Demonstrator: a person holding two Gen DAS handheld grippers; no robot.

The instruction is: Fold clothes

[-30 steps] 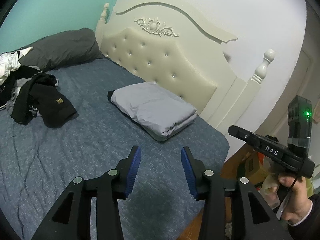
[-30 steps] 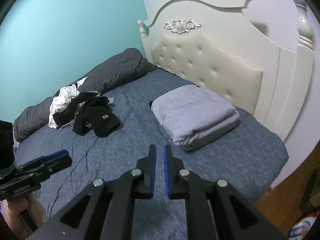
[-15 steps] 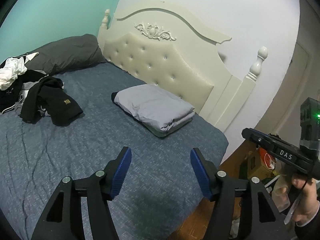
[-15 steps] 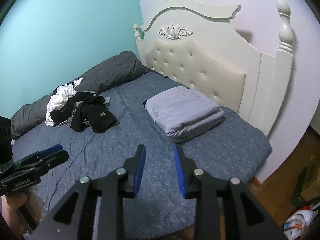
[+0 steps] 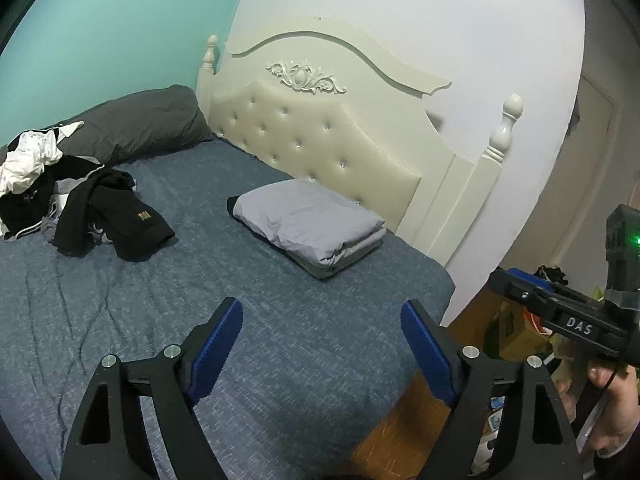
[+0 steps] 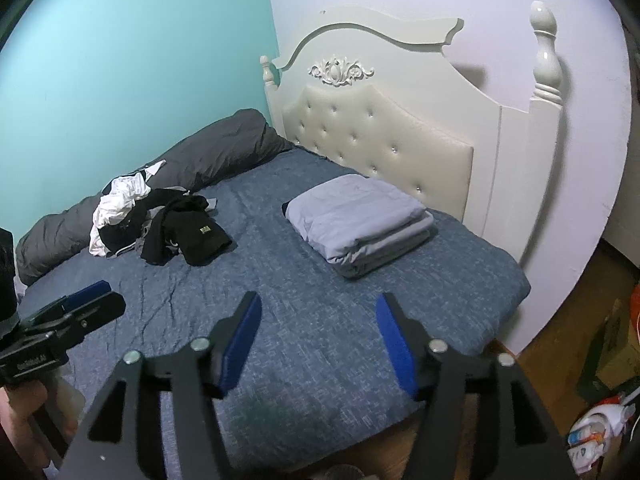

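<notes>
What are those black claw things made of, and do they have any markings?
Each is a black frame with silver bolts and two fingers faced with ribbed blue pads. The left gripper and right gripper look alike. The right one's body carries white letters "DAS" and a green light; a thin black cable hangs by the dark sleeve.

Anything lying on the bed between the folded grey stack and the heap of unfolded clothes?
Nothing: between the folded grey stack and the heap of unfolded clothes there is only bare blue bedcover. Both wrist views show it, the right one most plainly.
</notes>
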